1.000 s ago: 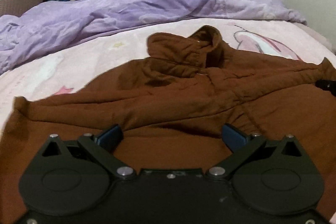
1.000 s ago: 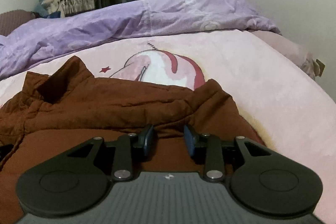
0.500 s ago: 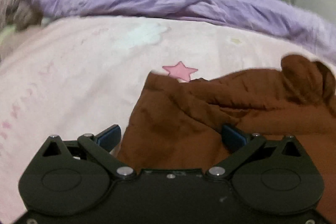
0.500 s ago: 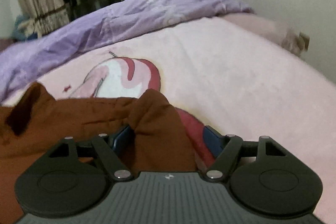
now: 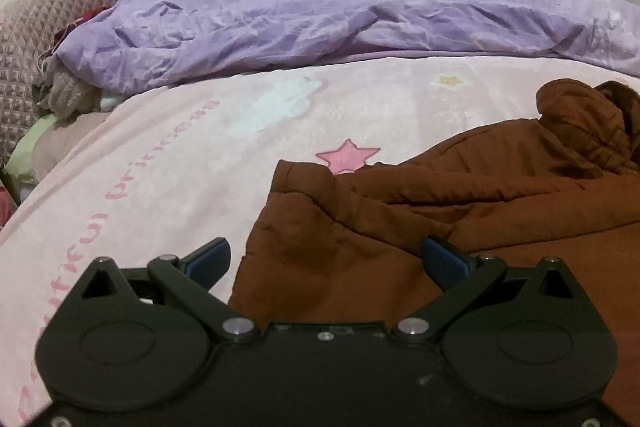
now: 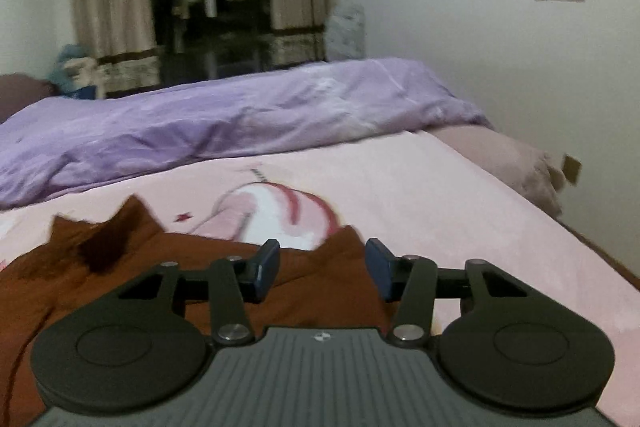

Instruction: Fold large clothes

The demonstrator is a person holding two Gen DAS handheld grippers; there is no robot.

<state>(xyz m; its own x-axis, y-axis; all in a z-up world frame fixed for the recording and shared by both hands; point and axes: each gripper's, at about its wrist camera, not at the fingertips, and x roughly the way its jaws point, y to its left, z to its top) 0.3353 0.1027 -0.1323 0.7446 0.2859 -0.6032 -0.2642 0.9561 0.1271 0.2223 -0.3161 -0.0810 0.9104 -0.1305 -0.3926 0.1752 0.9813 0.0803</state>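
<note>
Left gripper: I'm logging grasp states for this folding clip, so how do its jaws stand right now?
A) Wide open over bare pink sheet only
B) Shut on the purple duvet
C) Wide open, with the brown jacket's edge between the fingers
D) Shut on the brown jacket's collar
C: the left gripper has its blue fingers spread far apart, and the brown jacket edge lies between them, ungripped.

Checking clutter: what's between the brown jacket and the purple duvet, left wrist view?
Only bare pink bedsheet with a printed star lies between the brown jacket and purple duvet, per the left wrist view.
</note>
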